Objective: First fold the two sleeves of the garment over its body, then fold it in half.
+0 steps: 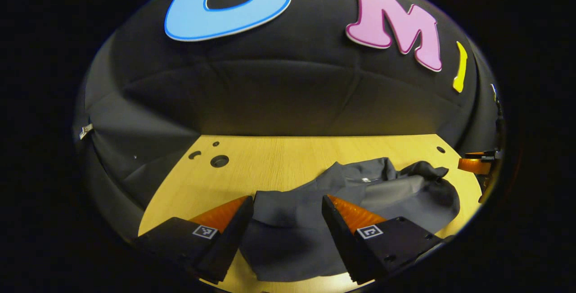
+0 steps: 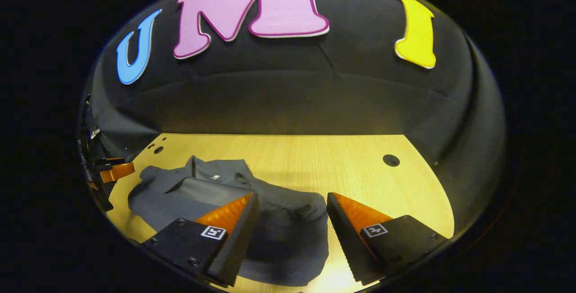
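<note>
Dark grey garment (image 1: 360, 194) lies rumpled on wooden tabletop (image 1: 270, 158), sleeves bunched. Left tongs (image 1: 288, 207) spread apart above its near edge; right tongs (image 2: 292, 207) likewise apart, gripping nothing.

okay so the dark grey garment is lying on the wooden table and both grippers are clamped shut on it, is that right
Not quite. The garment does lie on the wooden table, but the left gripper and right gripper are open, jaws spread above the cloth, as each gripper's own view shows.
</note>
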Tool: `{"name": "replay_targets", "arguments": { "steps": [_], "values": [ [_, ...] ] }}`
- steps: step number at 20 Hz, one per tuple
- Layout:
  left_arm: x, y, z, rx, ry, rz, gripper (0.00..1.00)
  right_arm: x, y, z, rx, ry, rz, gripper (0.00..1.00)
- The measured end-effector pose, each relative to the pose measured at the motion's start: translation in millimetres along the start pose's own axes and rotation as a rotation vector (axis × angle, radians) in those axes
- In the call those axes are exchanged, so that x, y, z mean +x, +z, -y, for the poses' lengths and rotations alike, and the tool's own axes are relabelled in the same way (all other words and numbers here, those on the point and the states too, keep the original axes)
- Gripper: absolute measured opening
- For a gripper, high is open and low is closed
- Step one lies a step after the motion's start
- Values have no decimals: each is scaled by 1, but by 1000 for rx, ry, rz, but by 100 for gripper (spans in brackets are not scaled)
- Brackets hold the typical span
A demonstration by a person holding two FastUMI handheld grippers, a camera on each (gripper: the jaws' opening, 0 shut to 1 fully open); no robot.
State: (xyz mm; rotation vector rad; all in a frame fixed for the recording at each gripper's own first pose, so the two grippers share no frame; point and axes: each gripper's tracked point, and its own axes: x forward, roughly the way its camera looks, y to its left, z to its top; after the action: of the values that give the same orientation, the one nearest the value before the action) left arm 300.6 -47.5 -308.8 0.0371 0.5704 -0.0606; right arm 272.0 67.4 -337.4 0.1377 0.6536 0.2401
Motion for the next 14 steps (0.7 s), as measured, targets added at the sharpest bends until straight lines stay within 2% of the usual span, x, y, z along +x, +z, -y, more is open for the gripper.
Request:
{"name": "replay_targets", "arguments": {
  "steps": [1,8,14],
  "values": [
    [-13,5,2,5,-6,13,96,-10,4,-1,-3,4,11,96],
    [-94,24,24,-2,-42,88,96,-83,27,-14,-12,22,89,96],
    [-151,24,44,-14,-91,121,96,-137,24,-37,-21,70,118,97]
  ]
}}
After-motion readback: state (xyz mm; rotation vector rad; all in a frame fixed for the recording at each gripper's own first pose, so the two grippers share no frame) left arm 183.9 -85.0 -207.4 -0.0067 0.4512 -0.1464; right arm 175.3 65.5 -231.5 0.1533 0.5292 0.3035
